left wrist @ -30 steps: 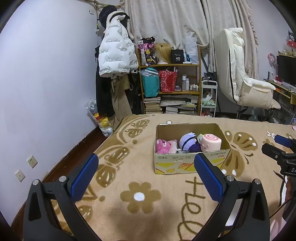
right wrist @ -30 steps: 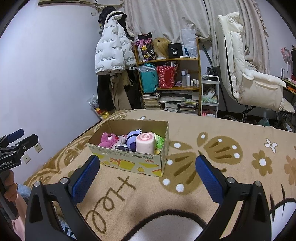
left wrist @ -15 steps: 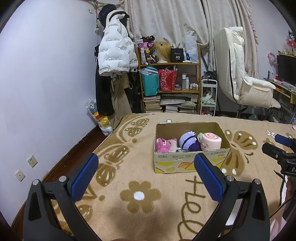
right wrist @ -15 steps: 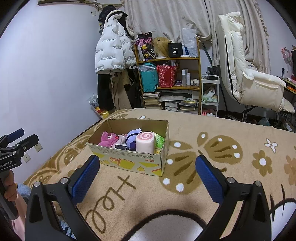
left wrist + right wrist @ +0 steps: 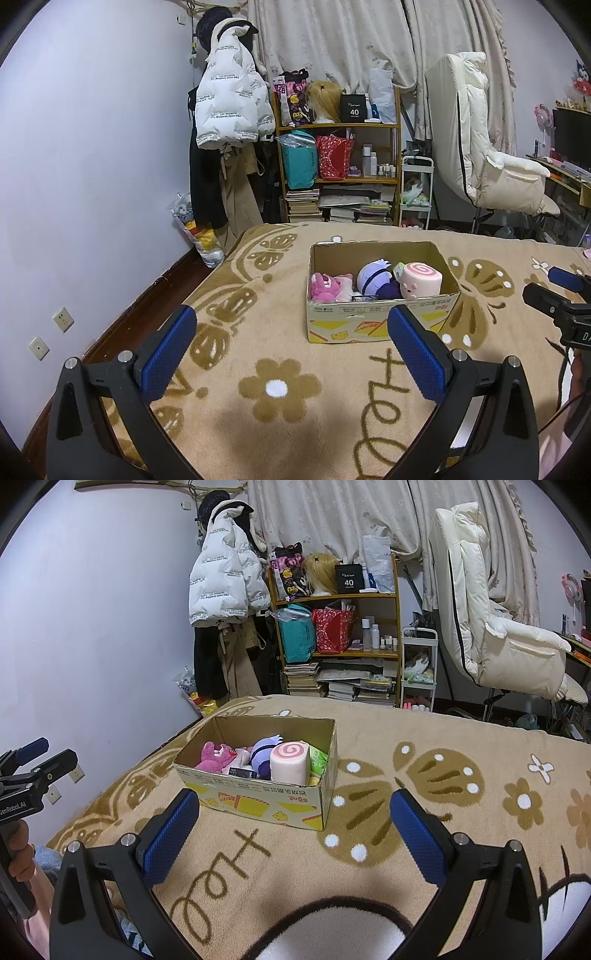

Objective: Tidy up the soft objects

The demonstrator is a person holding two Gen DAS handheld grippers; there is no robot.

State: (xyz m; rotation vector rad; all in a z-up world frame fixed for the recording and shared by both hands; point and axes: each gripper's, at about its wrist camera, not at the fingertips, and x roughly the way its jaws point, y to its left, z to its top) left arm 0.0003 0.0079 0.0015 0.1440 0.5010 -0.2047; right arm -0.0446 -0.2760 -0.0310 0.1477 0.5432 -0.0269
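Cardboard box sits centre frame on a tan blanket with brown flowers and butterflies. Inside it: pink plush, purple plush, pink swirl roll cushion, packed side by side. Left tool spread wide, pinching nothing, low in frame, short of the box. Right tool likewise spread, empty, box just beyond its blue pads. Bookshelf upper centre.

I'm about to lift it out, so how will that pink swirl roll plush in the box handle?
The pink swirl roll plush looks stuffed, so probably light and squashy under the pads. Its cylinder shape may roll once set on the blanket. It stands above the cardboard box rim, so likely easy to reach.
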